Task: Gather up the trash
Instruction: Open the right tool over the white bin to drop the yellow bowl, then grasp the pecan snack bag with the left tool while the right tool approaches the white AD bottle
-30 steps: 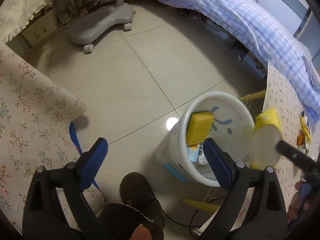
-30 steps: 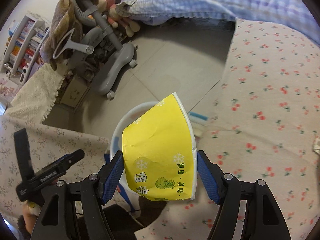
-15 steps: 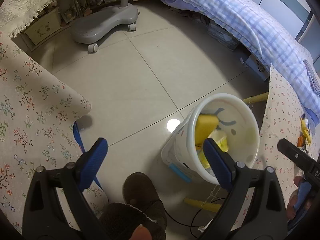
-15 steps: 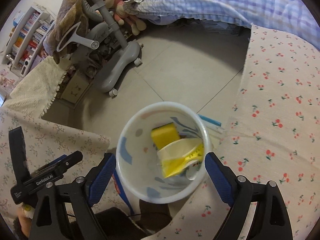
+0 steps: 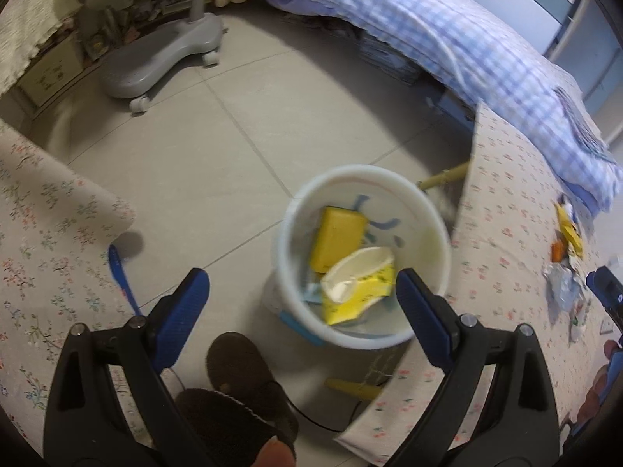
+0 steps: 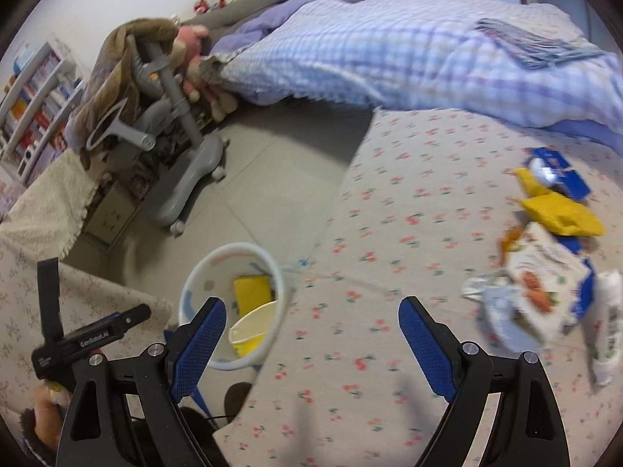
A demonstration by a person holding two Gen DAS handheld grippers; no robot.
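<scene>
One white bin [image 5: 366,179] stands on the tiled floor [image 5: 187,155], and two pieces of trash show inside it: a yellow sponge [image 5: 338,237] and a crushed yellow-and-white carton [image 5: 362,280] lying against it. The bin sits just ahead of the left gripper [image 5: 300,303], nearer its right finger, and ahead and to the left of the right gripper [image 6: 311,342], beside that gripper's left finger. On the flower-print cloth [image 6: 389,233], ahead and to the right of the right gripper, lies a loose pile of wrappers [image 6: 545,272]; blur keeps them from being counted exactly, though several are there, among them a yellow packet [image 6: 560,214]. Both grippers have their blue-padded fingers spread wide, with nothing between them and touching nothing.
</scene>
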